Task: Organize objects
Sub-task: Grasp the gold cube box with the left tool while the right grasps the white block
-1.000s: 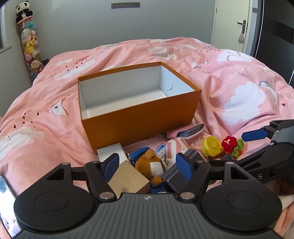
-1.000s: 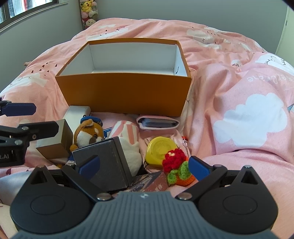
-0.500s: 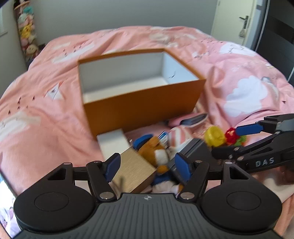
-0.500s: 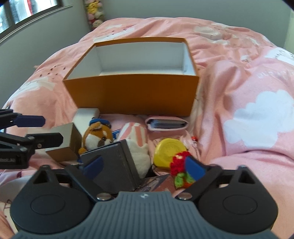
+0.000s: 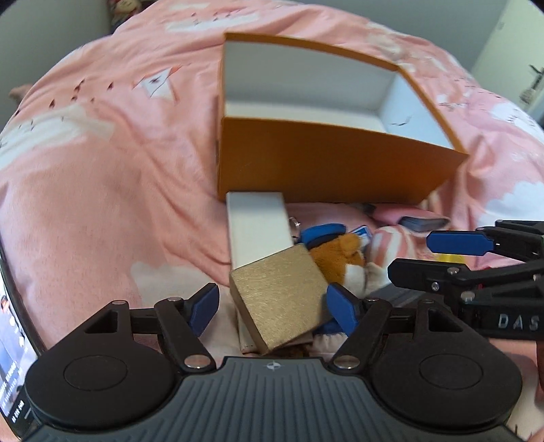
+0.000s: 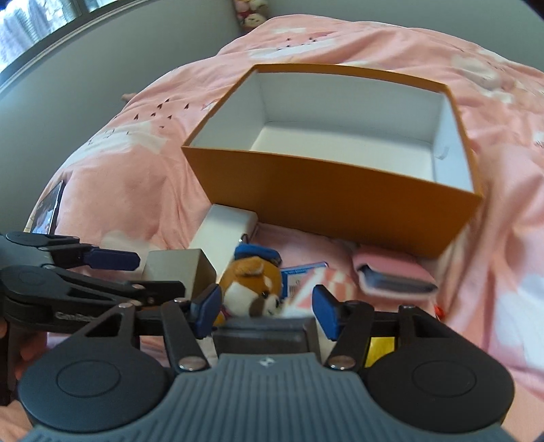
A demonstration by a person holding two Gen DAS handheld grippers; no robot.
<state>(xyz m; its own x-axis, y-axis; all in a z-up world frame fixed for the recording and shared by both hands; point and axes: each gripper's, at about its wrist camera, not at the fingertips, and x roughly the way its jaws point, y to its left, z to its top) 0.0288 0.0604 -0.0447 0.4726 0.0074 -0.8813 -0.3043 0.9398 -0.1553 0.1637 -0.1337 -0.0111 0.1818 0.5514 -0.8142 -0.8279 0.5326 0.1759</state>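
An open orange box [image 5: 326, 163] with a white, empty inside lies on the pink bed; it also shows in the right wrist view [image 6: 340, 200]. In front of it lies a pile: a gold box [image 5: 282, 295], a white box [image 5: 258, 224], a brown plush dog [image 6: 255, 289], a grey box [image 6: 268, 336] and a pink case [image 6: 394, 275]. My left gripper [image 5: 273, 307] is open with its fingers on either side of the gold box. My right gripper [image 6: 267, 311] is open over the grey box and the plush dog.
The pink duvet [image 5: 102, 170] is rumpled around the pile. A phone [image 6: 47, 214] lies on the bed at the left. A yellow round thing [image 6: 380, 346] peeks out under my right gripper. A window [image 6: 34, 30] is at the far left.
Both grippers have moved forward and down towards the pile. My left gripper now straddles the gold box. My right gripper has swung left from the red flower to over the grey box.
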